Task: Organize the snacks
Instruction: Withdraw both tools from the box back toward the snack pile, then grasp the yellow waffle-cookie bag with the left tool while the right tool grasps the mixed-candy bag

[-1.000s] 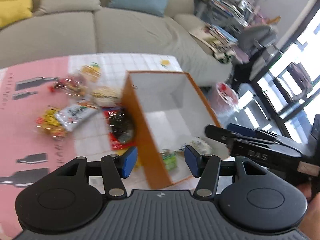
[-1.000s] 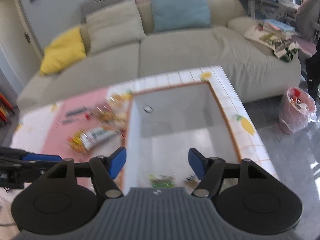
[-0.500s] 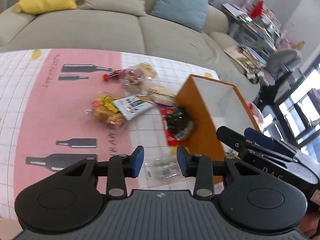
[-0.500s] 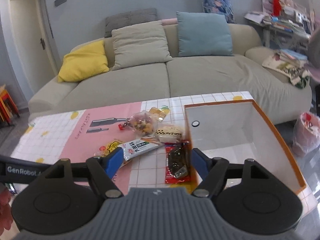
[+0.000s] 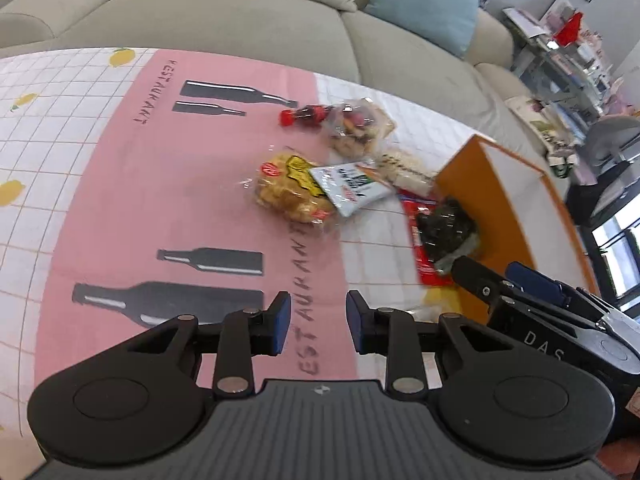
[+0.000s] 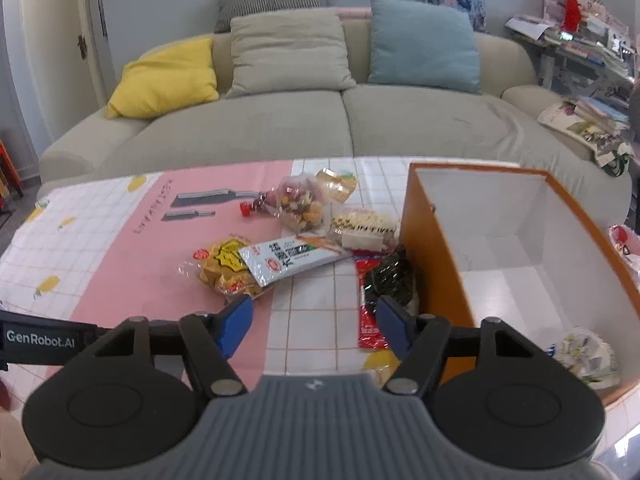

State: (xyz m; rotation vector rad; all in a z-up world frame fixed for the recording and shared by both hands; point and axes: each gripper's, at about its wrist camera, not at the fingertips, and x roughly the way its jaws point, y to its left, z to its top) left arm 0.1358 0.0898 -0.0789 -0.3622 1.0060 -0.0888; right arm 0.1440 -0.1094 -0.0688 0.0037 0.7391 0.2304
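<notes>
The left tool (image 5: 314, 322), jaws just closing, and the right tool (image 6: 314, 322) both hang open and empty over the worktop (image 6: 312, 320), near the snacks (image 6: 280, 258) beside the box (image 6: 432, 264).

Snacks lie clustered on the tablecloth left of the orange box (image 6: 428, 264), which is white inside and holds a pale wrapped packet (image 6: 586, 356) in its near corner. Yellow crisp bag (image 6: 224, 266) partly under white sachet (image 6: 294, 258). Clear mixed-candy bag (image 6: 300, 204) behind; small red-capped bottle (image 6: 252, 206) beside it. Dark seaweed pack (image 6: 394, 276) atop red wrapper (image 6: 370, 320), touching the box wall.
</notes>
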